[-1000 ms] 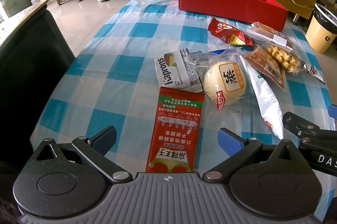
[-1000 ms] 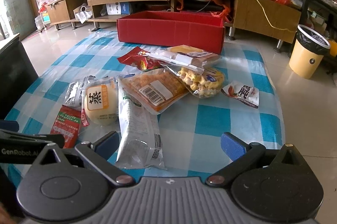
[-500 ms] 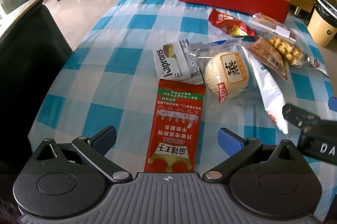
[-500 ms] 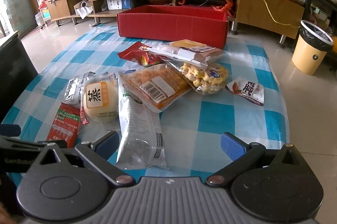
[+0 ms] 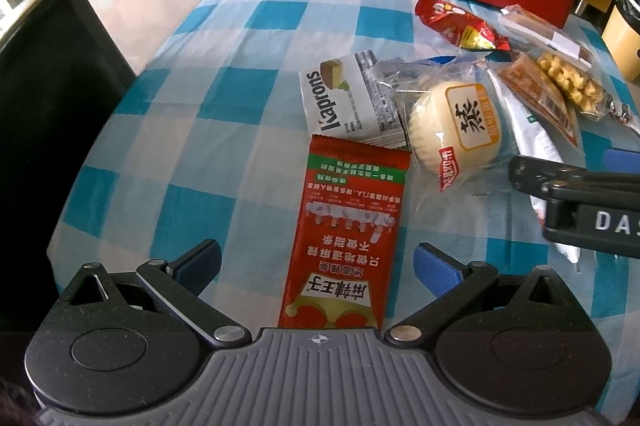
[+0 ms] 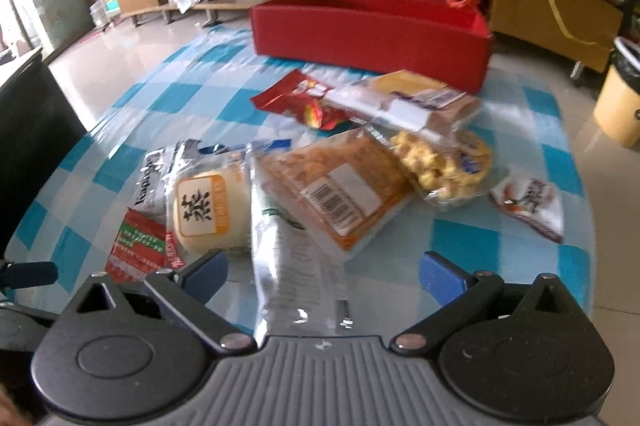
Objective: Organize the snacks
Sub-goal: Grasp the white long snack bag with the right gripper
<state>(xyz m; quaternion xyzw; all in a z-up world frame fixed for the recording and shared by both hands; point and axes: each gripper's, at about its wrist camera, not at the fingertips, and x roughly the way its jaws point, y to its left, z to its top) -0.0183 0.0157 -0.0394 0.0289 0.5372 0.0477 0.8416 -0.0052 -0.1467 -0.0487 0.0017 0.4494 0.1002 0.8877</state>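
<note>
Between my left gripper's (image 5: 316, 262) released fingers lies the red sachet (image 5: 344, 230), flat on the tabletop (image 5: 192, 129); my right gripper (image 6: 322, 272), equally released, straddles the silver packet (image 6: 292, 266). Both line up for pickup toward the red box (image 6: 372, 33).

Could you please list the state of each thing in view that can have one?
left gripper: open, holding nothing, long red packet between its fingers
right gripper: open, holding nothing, over the silver packet
red box: open-topped, inside hidden
long red packet: sealed, flat
steamed bun: wrapped
Kaprons packet: sealed
silver packet: flat
yellow bin: lined, open
</note>
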